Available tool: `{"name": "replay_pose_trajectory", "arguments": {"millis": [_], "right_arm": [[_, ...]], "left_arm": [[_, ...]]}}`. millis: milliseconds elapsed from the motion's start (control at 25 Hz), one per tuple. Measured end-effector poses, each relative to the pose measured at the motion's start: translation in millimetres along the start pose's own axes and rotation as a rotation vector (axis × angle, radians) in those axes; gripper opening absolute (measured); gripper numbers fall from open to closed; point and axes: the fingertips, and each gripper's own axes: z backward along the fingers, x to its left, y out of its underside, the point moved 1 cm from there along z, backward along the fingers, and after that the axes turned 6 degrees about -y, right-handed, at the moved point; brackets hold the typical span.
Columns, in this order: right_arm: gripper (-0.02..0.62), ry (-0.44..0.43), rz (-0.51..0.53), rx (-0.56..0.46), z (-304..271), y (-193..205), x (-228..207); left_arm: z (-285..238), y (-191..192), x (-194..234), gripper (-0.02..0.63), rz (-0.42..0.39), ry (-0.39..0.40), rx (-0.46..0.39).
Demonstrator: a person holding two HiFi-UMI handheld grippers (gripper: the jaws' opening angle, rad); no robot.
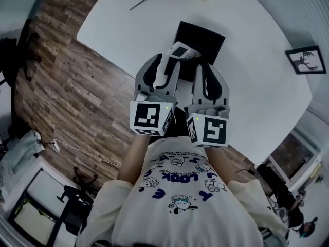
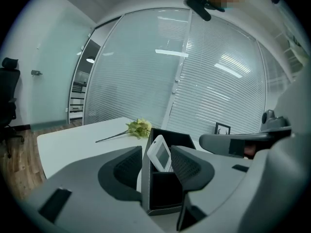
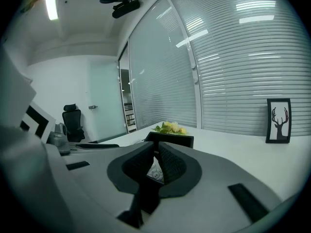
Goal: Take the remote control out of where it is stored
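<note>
One white remote control [image 2: 159,153] is seen leaning upright in one black box [image 2: 165,198] on the white table [image 1: 118,14]. It is flanked by the spread jaws of the left gripper [image 2: 156,154]. The box's near wall is pinched by the right gripper [image 3: 154,148]. The two grippers are held side by side, tipped slightly downward. One flower sprig [image 2: 138,127] and one framed picture [image 3: 278,120] are set farther off.

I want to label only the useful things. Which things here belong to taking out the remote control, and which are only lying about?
Belong to the job:
remote control
black box that holds it
left hand-held gripper, open, with the remote between its jaws

Only lying about:
flower
framed deer picture
office chair
</note>
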Motion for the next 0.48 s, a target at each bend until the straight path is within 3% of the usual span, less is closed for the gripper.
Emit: {"name": "replay_pose_trajectory", "arguments": {"millis": [480], "right_arm": [[0.048, -0.01, -0.021, 0.045, -12.2, 12.5, -9.3]], "left_arm": [[-27.8, 6.4, -2.8, 0.207, -0.009, 0.067, 0.039]]}}
